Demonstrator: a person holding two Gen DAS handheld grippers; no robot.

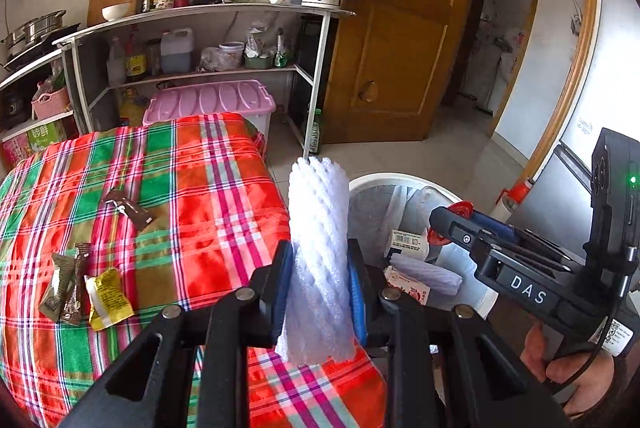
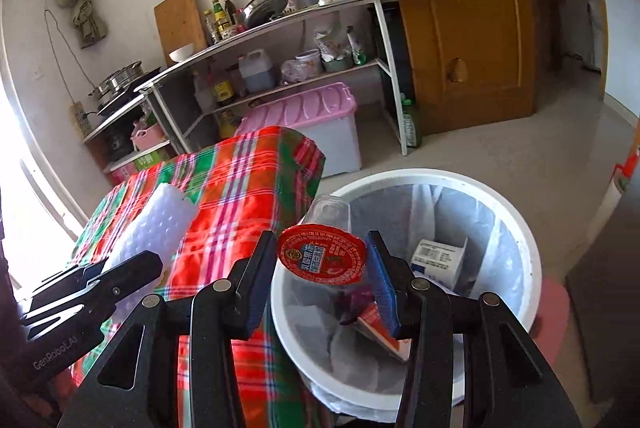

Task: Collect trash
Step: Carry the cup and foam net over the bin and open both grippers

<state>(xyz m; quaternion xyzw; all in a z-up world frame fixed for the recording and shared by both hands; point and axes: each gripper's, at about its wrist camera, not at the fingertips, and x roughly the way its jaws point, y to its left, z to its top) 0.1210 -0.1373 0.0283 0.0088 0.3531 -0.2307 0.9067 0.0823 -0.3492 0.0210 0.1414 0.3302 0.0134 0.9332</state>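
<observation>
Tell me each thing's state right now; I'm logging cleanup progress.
left gripper: shut on white foam net sleeve, upright.
right gripper: open around the red-lidded jelly cup, above the bin.
white trash bin: open, lined, partly filled.
yellow sachet: lying on plaid tablecloth.
brown wrappers: lying beside it.
wooden door: open.
</observation>
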